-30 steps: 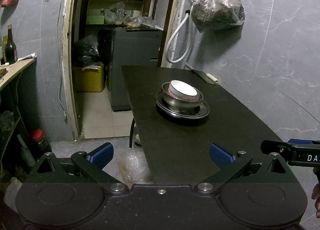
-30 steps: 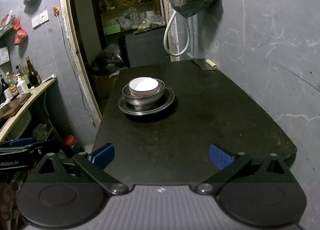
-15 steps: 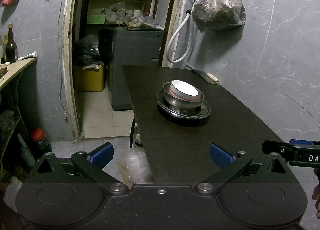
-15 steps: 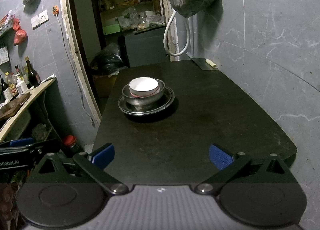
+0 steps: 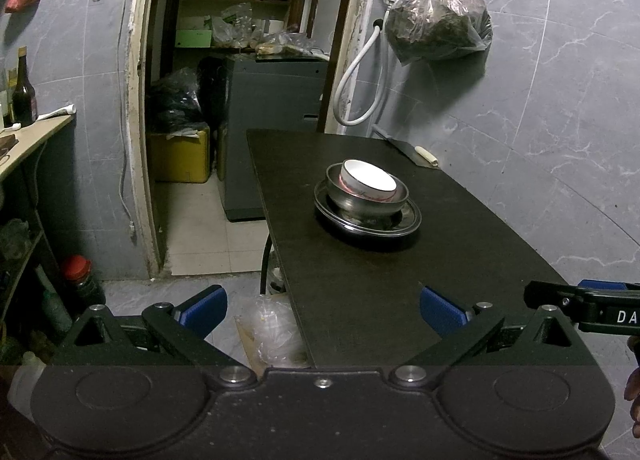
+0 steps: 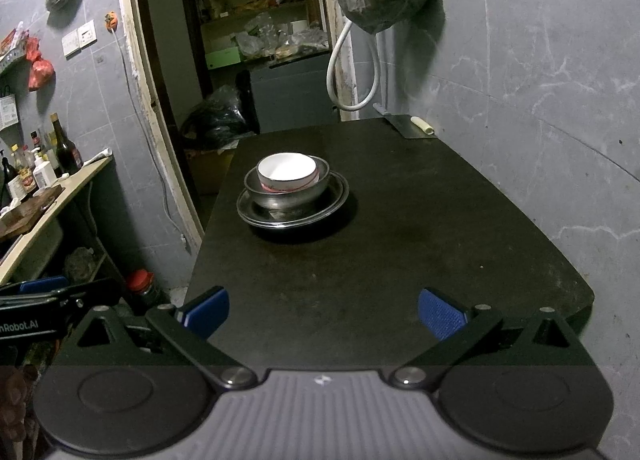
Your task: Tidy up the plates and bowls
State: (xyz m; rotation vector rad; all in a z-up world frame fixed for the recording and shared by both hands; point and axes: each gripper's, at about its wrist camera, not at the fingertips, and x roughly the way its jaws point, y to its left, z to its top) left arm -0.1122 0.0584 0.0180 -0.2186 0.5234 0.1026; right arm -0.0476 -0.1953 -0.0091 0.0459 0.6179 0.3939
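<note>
A white bowl [image 5: 370,181] [image 6: 287,171] sits nested in a steel bowl [image 5: 362,203] [image 6: 288,195], which rests on a steel plate [image 5: 400,224] [image 6: 332,205] on the black table [image 5: 360,280] [image 6: 400,260]. My left gripper [image 5: 322,310] hangs open at the table's near left corner, well short of the stack, with nothing between its blue pads. Over the near edge my right gripper [image 6: 322,312] is open and holds nothing too. Each view catches the other gripper at its side edge.
A cleaver [image 5: 412,151] [image 6: 408,125] lies at the table's far right corner by the tiled wall. A dark bag [image 5: 436,19] and a white hose [image 5: 360,71] hang on that wall. Left of the table are a doorway, a counter with bottles [image 6: 44,167] and a red-capped jar [image 5: 78,272].
Both views have drifted only slightly; the stack sits a touch further right in the left wrist view. Both grippers stay open and the dishes have not moved.
</note>
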